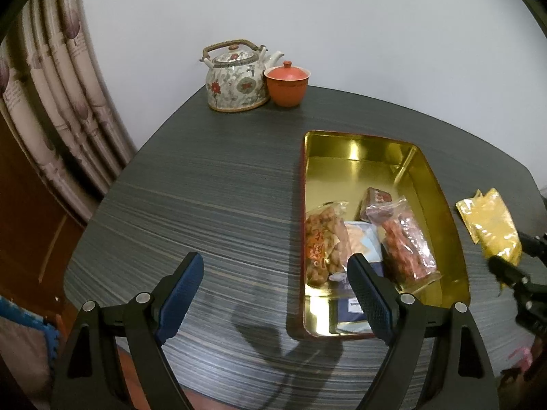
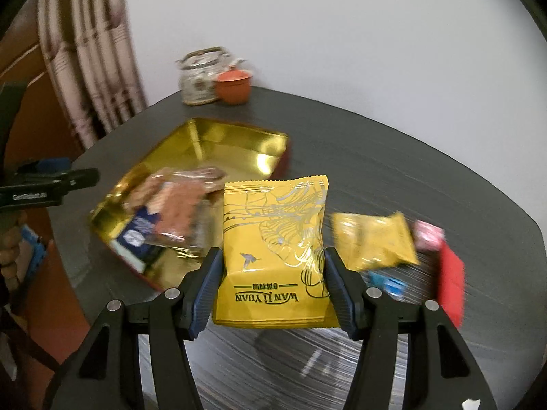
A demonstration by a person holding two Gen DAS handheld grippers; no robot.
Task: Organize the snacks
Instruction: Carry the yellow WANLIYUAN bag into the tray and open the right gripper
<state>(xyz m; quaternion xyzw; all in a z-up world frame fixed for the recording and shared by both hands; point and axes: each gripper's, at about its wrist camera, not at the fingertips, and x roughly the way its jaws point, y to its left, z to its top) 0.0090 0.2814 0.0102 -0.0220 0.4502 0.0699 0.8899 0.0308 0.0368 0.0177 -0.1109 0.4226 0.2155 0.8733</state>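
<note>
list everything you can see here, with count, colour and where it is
tin: 1, gold inside, red outside, on the table
snack packs in tin: several, brown, red, blue-white, near end
yellow packet: 1, held over the table beside the tin
loose snacks: a few, yellow, pink, red, blue, blurred, on table right of the tin
teapot: 1, white floral, far table corner
lidded cup: 1, orange, beside the teapot
table: 1, dark grey striped
curtain: 1, pale patterned, left
left gripper: black, blue pads, empty
right gripper: black, blue pads, gripping yellow packet
</note>
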